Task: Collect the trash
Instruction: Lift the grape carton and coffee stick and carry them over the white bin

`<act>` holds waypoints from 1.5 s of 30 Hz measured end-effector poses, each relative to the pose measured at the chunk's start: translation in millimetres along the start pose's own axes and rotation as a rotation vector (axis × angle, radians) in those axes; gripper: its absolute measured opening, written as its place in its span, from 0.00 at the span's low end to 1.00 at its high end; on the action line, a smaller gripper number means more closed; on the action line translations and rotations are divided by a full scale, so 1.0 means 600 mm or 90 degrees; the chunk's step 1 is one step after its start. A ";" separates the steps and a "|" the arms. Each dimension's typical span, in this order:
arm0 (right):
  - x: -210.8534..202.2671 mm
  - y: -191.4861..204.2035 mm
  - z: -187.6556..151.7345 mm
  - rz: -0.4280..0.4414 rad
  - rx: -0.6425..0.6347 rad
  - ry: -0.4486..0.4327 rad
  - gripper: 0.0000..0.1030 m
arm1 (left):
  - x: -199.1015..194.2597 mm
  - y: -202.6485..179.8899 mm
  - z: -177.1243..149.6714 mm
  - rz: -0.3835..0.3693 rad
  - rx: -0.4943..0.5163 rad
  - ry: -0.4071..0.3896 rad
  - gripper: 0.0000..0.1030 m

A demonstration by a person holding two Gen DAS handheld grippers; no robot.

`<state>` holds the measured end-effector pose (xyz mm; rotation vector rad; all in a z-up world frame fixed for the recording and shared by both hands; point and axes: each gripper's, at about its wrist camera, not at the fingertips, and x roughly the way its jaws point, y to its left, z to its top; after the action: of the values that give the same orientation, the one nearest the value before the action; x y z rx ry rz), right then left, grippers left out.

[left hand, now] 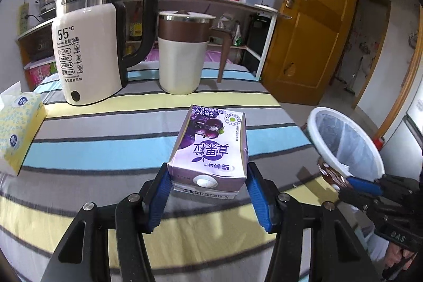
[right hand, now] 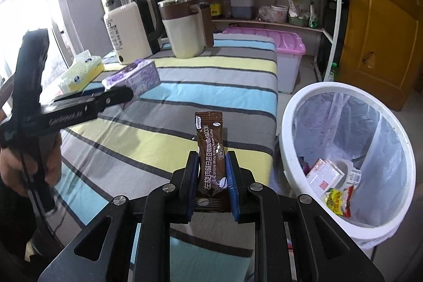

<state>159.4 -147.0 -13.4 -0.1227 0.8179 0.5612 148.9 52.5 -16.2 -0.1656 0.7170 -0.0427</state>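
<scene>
My left gripper point(left hand: 207, 192) has the purple milk carton point(left hand: 211, 147) between its blue pads, jaws wide; the pads look right at its sides, so I'd call it gripped, low centre of the left view. My right gripper point(right hand: 211, 176) is clamped tight on the brown coffee sachet point(right hand: 211, 149), centre of the right view. The white bin point(right hand: 343, 149) sits at lower right, beside the striped table point(right hand: 158, 110). I'd drop the sachet first, well over the rim, then bring the carton level so it doesn't slip.
</scene>
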 end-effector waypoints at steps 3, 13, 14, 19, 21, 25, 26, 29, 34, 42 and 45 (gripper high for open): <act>-0.015 0.002 0.000 -0.005 0.005 -0.011 0.21 | -0.016 -0.014 -0.007 -0.012 0.003 -0.005 0.54; -0.064 -0.006 -0.006 -0.026 0.020 -0.044 0.21 | -0.056 -0.073 -0.025 -0.054 0.033 -0.017 0.54; -0.070 -0.007 -0.007 -0.028 0.021 -0.047 0.21 | -0.059 -0.081 -0.025 -0.059 0.037 -0.019 0.54; -0.096 -0.019 -0.011 -0.044 0.030 -0.064 0.21 | -0.073 -0.105 -0.021 -0.075 0.050 -0.030 0.54; -0.105 -0.026 -0.013 -0.050 0.035 -0.069 0.21 | -0.075 -0.117 -0.019 -0.082 0.056 -0.033 0.54; -0.122 -0.041 -0.016 -0.064 0.045 -0.078 0.21 | -0.080 -0.142 -0.016 -0.095 0.068 -0.038 0.54; -0.126 -0.045 -0.017 -0.068 0.047 -0.080 0.21 | -0.080 -0.148 -0.014 -0.099 0.071 -0.039 0.54; -0.136 -0.057 -0.019 -0.077 0.055 -0.086 0.21 | -0.079 -0.166 -0.012 -0.107 0.080 -0.041 0.54; -0.147 -0.077 -0.024 -0.094 0.067 -0.091 0.21 | -0.073 -0.196 -0.006 -0.122 0.095 -0.041 0.54; -0.162 -0.121 -0.031 -0.121 0.094 -0.098 0.21 | -0.054 -0.228 0.006 -0.137 0.113 -0.038 0.54; -0.163 -0.134 -0.033 -0.129 0.104 -0.098 0.21 | -0.042 -0.238 0.012 -0.142 0.120 -0.037 0.54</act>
<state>134.6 -262.9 34.8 -0.0117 0.6895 0.3068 136.8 -84.6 29.1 -0.0650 0.6307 -0.3160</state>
